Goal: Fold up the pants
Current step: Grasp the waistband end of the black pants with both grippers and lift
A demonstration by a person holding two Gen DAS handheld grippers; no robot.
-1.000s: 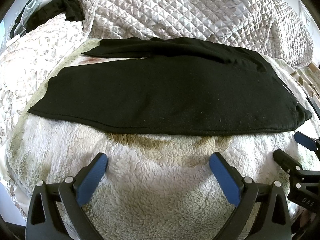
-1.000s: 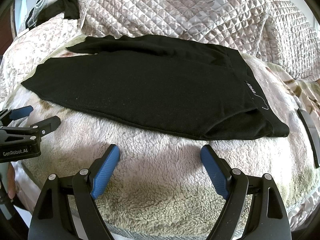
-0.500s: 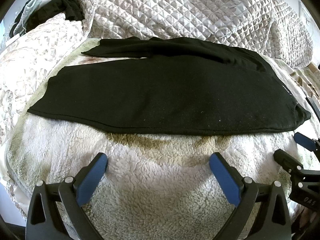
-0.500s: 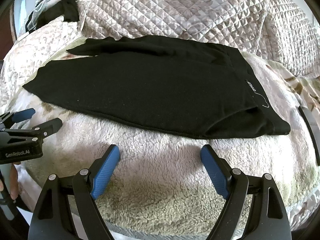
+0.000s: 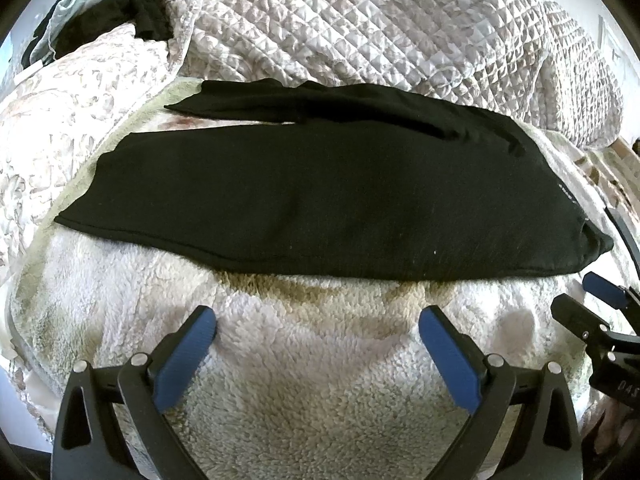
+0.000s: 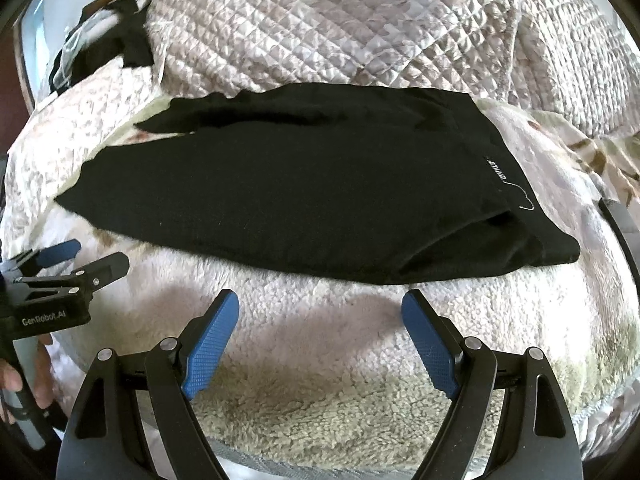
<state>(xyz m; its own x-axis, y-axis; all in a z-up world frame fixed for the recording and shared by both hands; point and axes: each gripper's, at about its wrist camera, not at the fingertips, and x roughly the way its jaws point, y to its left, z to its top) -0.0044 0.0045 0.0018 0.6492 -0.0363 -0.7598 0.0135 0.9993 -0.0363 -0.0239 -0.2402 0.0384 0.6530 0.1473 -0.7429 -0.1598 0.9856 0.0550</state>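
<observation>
Black pants [image 5: 320,200] lie flat on a fluffy white blanket [image 5: 312,360], legs stacked and pointing left, waistband at the right. In the right wrist view the pants [image 6: 300,192] show a small white label by the waistband. My left gripper [image 5: 318,320] hovers open over the blanket, short of the pants' near edge, nothing between its blue pads. My right gripper [image 6: 320,308] is open too, just before the near hem close to the waist end. Each gripper shows in the other's view: the right gripper [image 5: 592,304] at the right edge, the left gripper [image 6: 84,256] at the left edge.
A quilted bedspread [image 5: 380,28] is heaped behind the pants. Dark clothes [image 5: 120,12] sit at the far left corner. A dark strap-like object [image 6: 620,224] lies at the right of the blanket. A person's hand [image 6: 24,376] holds the left gripper's handle.
Both grippers have drifted slightly: the pants sit a little higher and nearer in the right wrist view. Both stay open; the pants have not moved.
</observation>
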